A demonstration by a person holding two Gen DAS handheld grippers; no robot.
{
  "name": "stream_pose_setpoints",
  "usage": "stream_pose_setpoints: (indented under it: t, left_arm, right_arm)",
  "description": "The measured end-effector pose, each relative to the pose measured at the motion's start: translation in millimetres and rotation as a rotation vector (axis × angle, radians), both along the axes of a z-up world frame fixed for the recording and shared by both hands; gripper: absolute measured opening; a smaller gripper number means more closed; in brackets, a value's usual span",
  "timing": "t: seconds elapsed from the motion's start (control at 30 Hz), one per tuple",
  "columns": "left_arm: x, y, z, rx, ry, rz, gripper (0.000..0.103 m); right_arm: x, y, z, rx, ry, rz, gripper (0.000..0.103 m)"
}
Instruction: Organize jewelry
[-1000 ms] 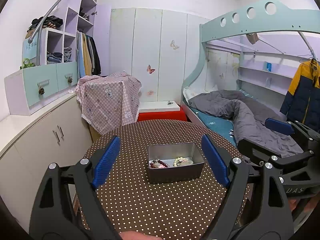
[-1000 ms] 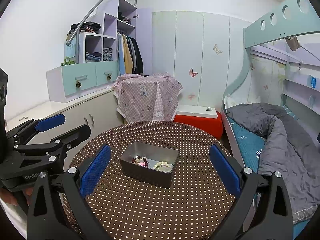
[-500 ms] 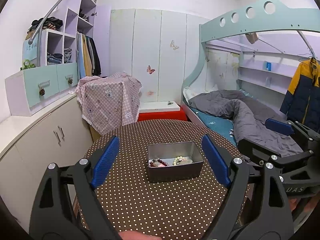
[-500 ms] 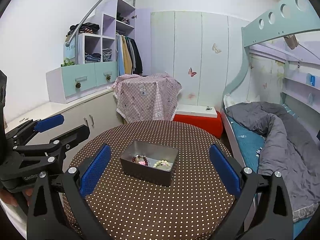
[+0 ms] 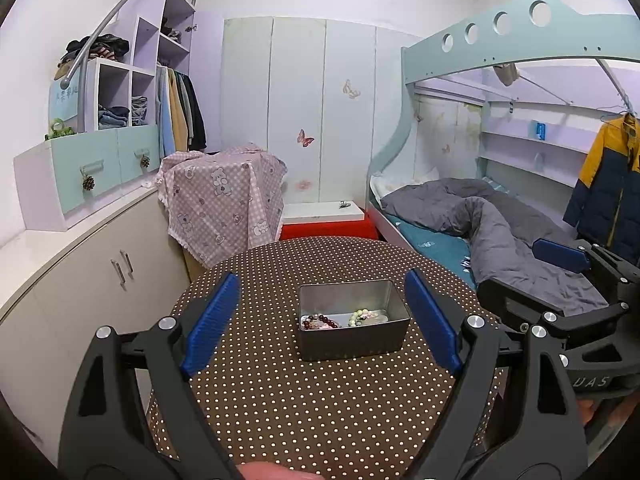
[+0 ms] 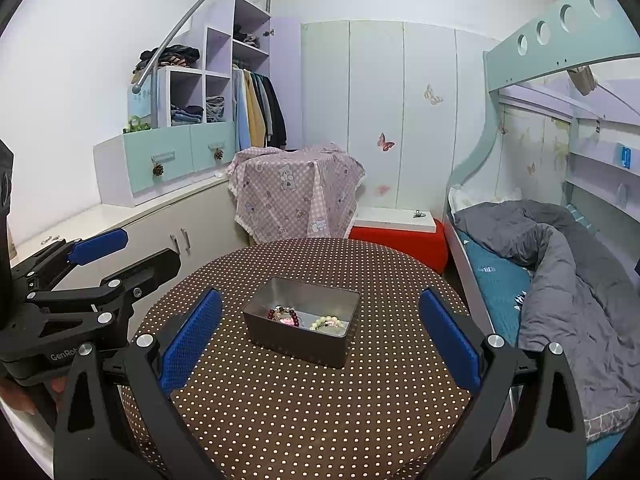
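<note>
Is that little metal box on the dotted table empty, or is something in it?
Not empty: the lidless metal box holds a dark red bead bracelet and a pale green one.

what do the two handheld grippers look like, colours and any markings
Both are alike: the left gripper and right gripper have black angular plastic frames with triangular cut-outs and silver round pivot bolts. The fingers carry ribbed blue pads. White lettering sits on the bodies: "GenRob" partly shows on the left one seen from the right wrist, "UAS" on the right.
</note>
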State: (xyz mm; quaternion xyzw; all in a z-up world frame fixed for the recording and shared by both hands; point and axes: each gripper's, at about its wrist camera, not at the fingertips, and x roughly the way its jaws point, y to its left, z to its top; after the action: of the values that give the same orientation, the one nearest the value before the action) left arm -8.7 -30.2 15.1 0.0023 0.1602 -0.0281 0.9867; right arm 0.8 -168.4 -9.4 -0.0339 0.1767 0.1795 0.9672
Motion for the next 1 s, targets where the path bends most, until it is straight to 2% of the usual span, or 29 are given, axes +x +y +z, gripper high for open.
stream_pose_setpoints:
  t: [1.0]
  left_arm:
    - [6.1, -0.5, 0.4, -0.004, 0.007, 0.000, 0.083]
  right_arm:
    - [1.9, -0.2, -1.2, 0.003, 0.008, -0.013, 0.095]
